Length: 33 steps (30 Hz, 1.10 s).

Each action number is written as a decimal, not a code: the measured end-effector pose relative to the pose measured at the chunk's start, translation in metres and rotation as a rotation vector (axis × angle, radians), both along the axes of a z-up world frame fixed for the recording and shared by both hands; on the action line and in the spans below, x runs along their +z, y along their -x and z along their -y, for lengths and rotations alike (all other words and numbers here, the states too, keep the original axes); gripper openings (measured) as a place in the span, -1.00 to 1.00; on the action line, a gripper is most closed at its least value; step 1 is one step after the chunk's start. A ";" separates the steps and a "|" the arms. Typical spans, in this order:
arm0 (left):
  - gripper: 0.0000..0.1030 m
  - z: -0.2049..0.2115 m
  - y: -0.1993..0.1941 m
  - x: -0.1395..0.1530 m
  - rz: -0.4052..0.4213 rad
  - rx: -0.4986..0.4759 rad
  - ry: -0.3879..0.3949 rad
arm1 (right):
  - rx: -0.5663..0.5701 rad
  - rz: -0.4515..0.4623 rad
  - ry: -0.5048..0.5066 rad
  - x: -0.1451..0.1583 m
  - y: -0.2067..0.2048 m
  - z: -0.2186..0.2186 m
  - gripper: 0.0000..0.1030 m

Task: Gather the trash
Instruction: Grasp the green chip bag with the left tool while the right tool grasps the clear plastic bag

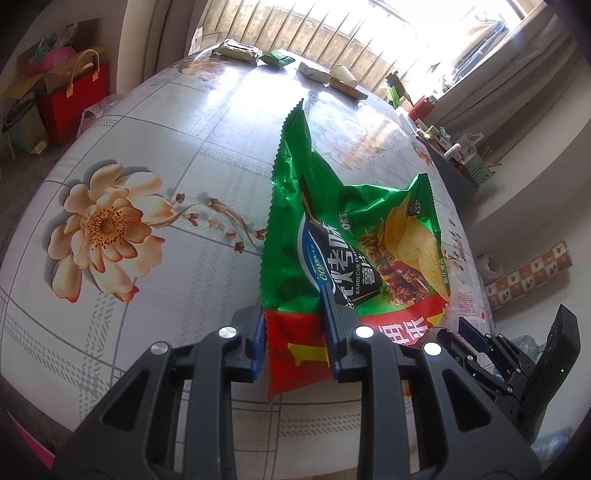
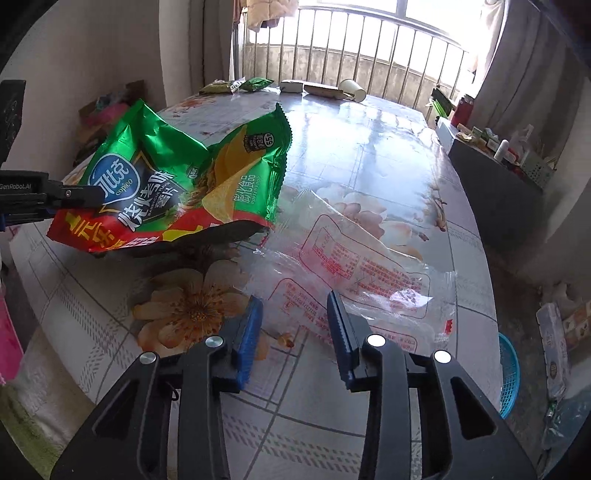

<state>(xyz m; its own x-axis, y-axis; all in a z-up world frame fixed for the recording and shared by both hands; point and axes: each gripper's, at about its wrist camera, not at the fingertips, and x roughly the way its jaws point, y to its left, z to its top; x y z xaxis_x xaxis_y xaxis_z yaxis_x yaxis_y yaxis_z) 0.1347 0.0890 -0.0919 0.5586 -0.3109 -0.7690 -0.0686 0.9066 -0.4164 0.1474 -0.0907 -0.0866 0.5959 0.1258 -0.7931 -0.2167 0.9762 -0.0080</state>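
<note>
Black tongs (image 1: 295, 332), blue ribbed pads (image 2: 248, 334)

Green-and-red chip bag (image 1: 354, 236); floral grey-checked tablecloth (image 1: 155, 155); blue fingers (image 2: 247, 339).

Bare table (image 2: 369, 155) beyond chip bag (image 2: 177, 184); far-edge litter (image 2: 321, 88)

Strong daylight enters through the window (image 2: 424, 22) at the far end, blown out to white in both views. Glare streaks across the glossy table (image 2: 369, 122). Fisheye curvature bends the edges; corners are vignetted black. Focus is sharp, without motion blur.
</note>
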 end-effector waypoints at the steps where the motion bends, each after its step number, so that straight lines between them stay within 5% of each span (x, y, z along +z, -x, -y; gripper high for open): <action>1: -0.51 0.000 0.000 0.000 -0.001 0.001 -0.001 | -0.022 -0.007 -0.027 0.000 -0.001 0.005 -0.67; 3: -0.46 0.000 0.000 -0.002 -0.005 0.007 0.003 | -0.070 -0.016 -0.078 -0.001 -0.003 0.015 -0.90; 15: -0.39 -0.005 -0.004 -0.005 -0.007 0.024 0.005 | -0.151 -0.020 -0.419 0.022 0.008 0.072 -0.87; 16: -0.39 -0.005 -0.004 -0.005 -0.008 0.025 0.005 | -0.150 -0.020 -0.447 0.026 0.005 0.077 -0.77; 19: -0.39 -0.005 -0.004 -0.006 -0.012 0.027 0.006 | -0.162 -0.002 -0.499 0.038 -0.007 0.092 0.05; 21: -0.39 -0.004 -0.004 -0.006 -0.011 0.025 0.003 | -0.135 -0.012 -0.507 0.045 -0.024 0.095 0.13; 24: -0.39 -0.004 -0.004 -0.005 -0.011 0.024 0.002 | -0.135 -0.045 -0.461 0.044 -0.056 0.094 0.52; 33: -0.39 -0.004 -0.006 -0.005 -0.012 0.020 0.004 | -0.051 -0.165 -0.087 0.002 -0.123 0.044 0.55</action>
<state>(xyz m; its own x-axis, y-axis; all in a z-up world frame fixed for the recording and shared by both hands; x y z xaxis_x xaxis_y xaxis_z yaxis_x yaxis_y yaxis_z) 0.1405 0.0933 -0.0964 0.5558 -0.3028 -0.7742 -0.0919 0.9032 -0.4192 0.2702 -0.1347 -0.0845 0.4665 0.1711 -0.8678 -0.1579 0.9815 0.1087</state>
